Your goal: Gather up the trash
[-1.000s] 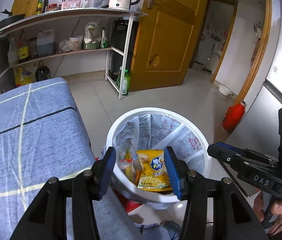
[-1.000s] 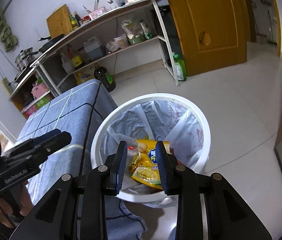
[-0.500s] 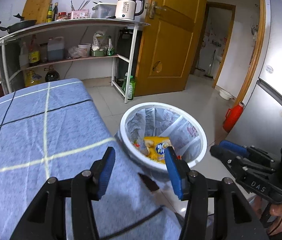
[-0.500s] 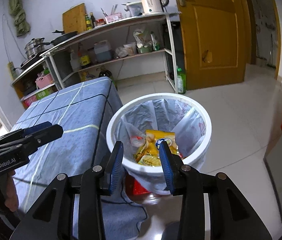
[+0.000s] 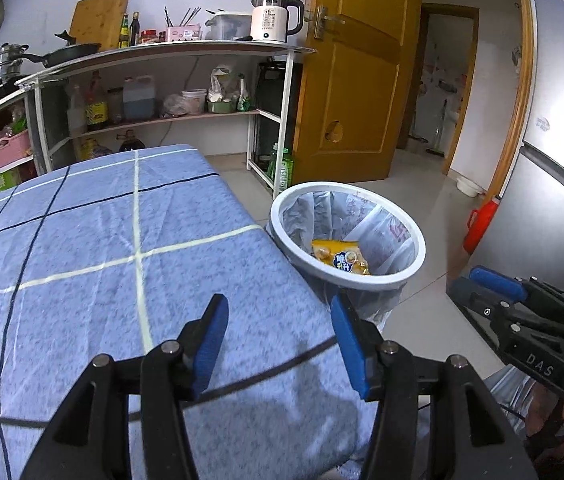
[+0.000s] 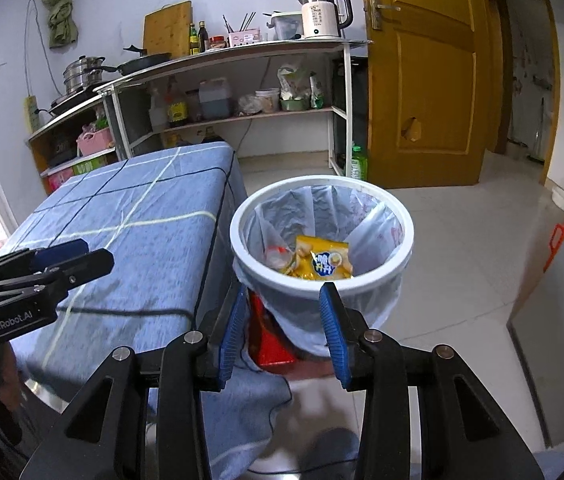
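Observation:
A white bin (image 5: 366,280) (image 6: 302,280) with a plastic liner stands on the floor beside the table. Inside lie a yellow snack packet (image 5: 342,258) (image 6: 324,260) and a clear wrapper (image 6: 276,254). My left gripper (image 5: 278,312) hangs open over the near corner of the blue checked tablecloth (image 5: 122,240), left of the bin, with nothing between its blue pads. My right gripper (image 6: 284,296) is open and empty too, held in front of the bin's near wall. Each gripper also shows in the other's view: the right gripper (image 5: 498,284) and the left gripper (image 6: 62,256).
A metal rack (image 5: 162,52) with bottles, pans and a kettle (image 5: 274,20) lines the far wall beside a wooden door (image 5: 354,80). A red object (image 6: 270,340) lies at the bin's foot, a green bottle (image 5: 284,166) stands by the rack, and a red jug (image 5: 480,224) sits near a grey panel at right.
Both grippers have drawn back from above the bin, which now looks smaller and farther off. The left one is now over the table. The right jaws have spread wider.

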`<action>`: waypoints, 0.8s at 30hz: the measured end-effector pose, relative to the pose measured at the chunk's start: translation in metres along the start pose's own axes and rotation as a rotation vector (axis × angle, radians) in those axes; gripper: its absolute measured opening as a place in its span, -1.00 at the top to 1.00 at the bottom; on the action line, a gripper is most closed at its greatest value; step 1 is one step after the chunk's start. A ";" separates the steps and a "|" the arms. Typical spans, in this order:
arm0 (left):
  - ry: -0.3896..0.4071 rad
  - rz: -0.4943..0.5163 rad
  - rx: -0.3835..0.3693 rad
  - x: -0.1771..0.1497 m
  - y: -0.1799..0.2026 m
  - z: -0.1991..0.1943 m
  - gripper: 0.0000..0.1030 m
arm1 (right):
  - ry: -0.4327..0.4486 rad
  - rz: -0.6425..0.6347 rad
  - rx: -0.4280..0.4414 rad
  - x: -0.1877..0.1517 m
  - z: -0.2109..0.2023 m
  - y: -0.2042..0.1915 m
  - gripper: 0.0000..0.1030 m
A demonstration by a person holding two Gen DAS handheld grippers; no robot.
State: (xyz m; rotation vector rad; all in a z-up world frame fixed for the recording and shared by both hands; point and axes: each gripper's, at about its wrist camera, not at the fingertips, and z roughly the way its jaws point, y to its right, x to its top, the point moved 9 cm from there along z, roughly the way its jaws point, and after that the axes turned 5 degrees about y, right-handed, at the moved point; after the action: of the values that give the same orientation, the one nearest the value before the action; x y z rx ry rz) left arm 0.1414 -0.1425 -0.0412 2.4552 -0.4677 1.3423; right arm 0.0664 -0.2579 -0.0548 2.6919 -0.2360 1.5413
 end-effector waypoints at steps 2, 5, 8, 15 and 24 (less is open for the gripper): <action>0.014 0.003 0.009 -0.003 0.000 -0.006 -0.08 | -0.006 0.009 0.003 -0.004 -0.001 0.000 0.24; 0.030 -0.004 0.020 -0.004 -0.001 -0.014 -0.08 | -0.013 0.015 0.000 -0.009 -0.002 0.000 0.24; 0.047 -0.005 0.030 -0.003 -0.001 -0.021 -0.08 | -0.011 0.018 -0.007 -0.011 -0.006 0.000 0.23; 0.066 -0.010 0.037 -0.004 -0.001 -0.028 -0.08 | 0.006 0.009 -0.021 -0.008 -0.011 0.000 0.24; 0.064 -0.013 0.036 -0.005 0.000 -0.030 -0.08 | 0.016 -0.002 -0.024 -0.004 -0.015 -0.002 0.23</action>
State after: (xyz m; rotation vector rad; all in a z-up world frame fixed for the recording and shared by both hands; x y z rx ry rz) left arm 0.1160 -0.1295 -0.0298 2.4316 -0.4145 1.4310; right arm 0.0518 -0.2535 -0.0507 2.6598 -0.2503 1.5491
